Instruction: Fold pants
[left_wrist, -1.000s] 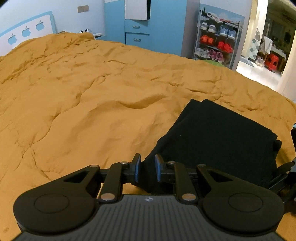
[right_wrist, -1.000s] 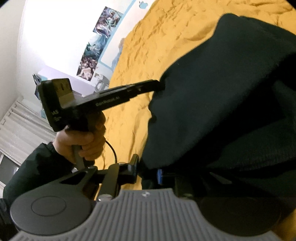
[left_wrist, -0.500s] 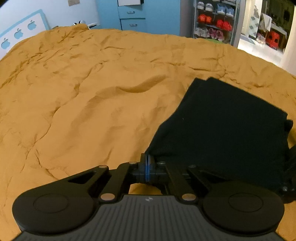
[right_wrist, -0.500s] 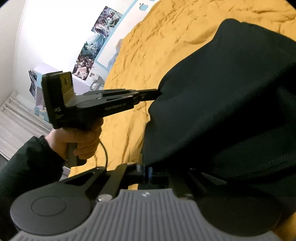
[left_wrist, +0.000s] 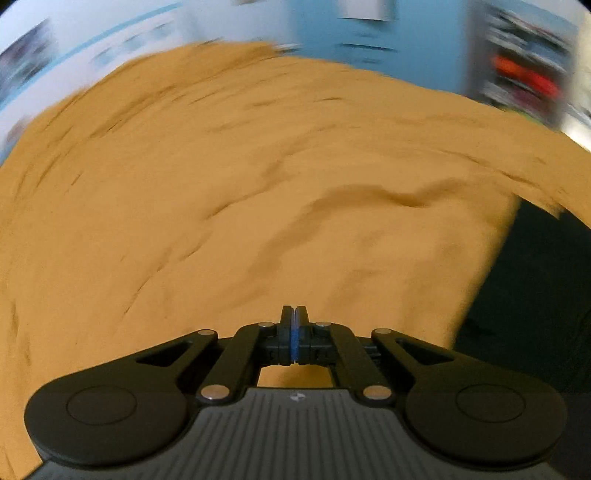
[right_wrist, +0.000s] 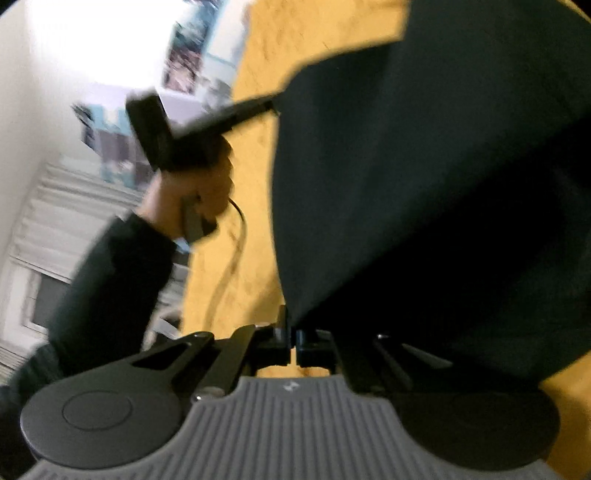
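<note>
1. The left gripper is held low over the orange bedspread, pointed across the bed. Its blue pads are pressed flat together, so it is closed.
2. In the right wrist view the left gripper is seen from the side, gripped at the handle by the left hand, with a dark sleeve behind it. Its tip is met by the upper edge of the black pants. Whether cloth is pinched there cannot be told because of blur.
3. The right gripper is clamped on the lower corner of the pants, and the cloth is draped over its right linkage.
4. Counted: one pair of pants, two grippers, one hand in view, one cable hung from the left handle.
5. Pants location: spread dark across the right of the right wrist view, with bedspread alongside. In the left wrist view only a dark patch of the pants is seen at the right edge.
6. Edges: the pants' left edge is run between the two gripper tips.
7. Room: bare bedspread is seen ahead and left of the left gripper. At the bed's far side a blue cabinet and a shoe rack are seen, both blurred.
</note>
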